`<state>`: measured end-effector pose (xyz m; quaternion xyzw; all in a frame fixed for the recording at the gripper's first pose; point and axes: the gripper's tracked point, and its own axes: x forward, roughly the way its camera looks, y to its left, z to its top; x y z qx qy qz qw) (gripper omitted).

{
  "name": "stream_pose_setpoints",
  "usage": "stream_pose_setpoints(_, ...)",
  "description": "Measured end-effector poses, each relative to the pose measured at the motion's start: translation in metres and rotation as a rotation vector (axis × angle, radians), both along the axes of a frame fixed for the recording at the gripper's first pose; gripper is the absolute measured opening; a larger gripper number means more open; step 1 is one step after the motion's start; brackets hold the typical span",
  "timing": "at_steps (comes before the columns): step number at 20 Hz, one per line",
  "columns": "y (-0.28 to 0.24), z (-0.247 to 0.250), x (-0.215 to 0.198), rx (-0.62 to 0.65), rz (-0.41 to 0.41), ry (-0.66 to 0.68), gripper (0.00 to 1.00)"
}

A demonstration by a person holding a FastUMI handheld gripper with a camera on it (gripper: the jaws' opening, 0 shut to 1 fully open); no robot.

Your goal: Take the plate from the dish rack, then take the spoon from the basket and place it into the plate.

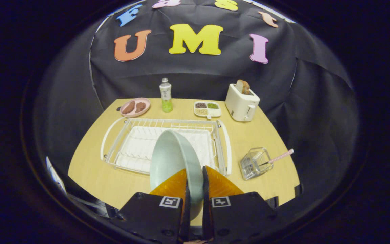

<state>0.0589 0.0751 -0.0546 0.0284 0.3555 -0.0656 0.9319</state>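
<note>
A pale green plate (173, 159) stands on edge between my fingers, lifted above the near side of the white wire dish rack (130, 149). My gripper (195, 189) is shut on the plate's rim, one finger on each face. To the right of the rack a clear basket (254, 164) lies tipped on the wooden table (93, 179). A spoon with a pink handle (281, 156) sticks out of the basket toward the right.
At the back of the table stand a pink dish with brown food (134, 107), a bottle with green liquid (166, 95), a divided snack tray (207, 109) and a white toaster with bread (242, 101). The table's front edge runs just under my fingers.
</note>
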Motion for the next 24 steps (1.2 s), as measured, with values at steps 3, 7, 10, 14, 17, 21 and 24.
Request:
stream_pose_setpoints(3,0.001,-0.043,-0.022,0.062,-0.009,0.009,0.2)
stream_pose_setpoints(7,-0.014,-0.086,-0.044,0.067,-0.048,0.003,0.19)
stream_pose_setpoints(10,-0.018,-0.112,-0.05,0.137,0.0,-0.016,0.19)
stream_pose_setpoints(14,-0.038,-0.15,-0.057,0.271,0.036,-0.005,0.21)
stream_pose_setpoints(17,-0.049,-0.173,-0.055,0.385,0.063,0.025,0.22)
stream_pose_setpoints(21,-0.055,-0.193,-0.052,0.408,0.091,0.035,0.29)
stream_pose_setpoints(24,-0.058,-0.203,-0.048,0.391,0.109,0.025,0.37)
